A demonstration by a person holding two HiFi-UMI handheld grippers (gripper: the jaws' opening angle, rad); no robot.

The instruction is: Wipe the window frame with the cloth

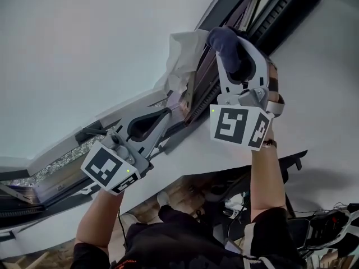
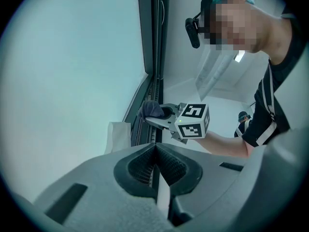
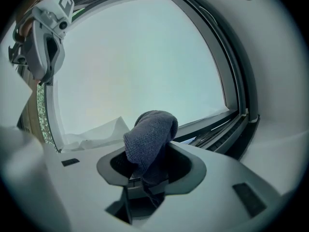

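A pale window pane (image 1: 84, 49) is filling most of the view, with its dark frame (image 1: 283, 13) running diagonally along its edge. The right gripper (image 1: 233, 52) is clamping a dark cloth (image 1: 223, 40) just beside the frame's upper stretch, while the left gripper (image 1: 167, 115) is hovering lower down by the frame, jaws pressed together on nothing. Wiping well probably means pressing steadily along the channel, with the bunched cloth leading rather than bare jaws.
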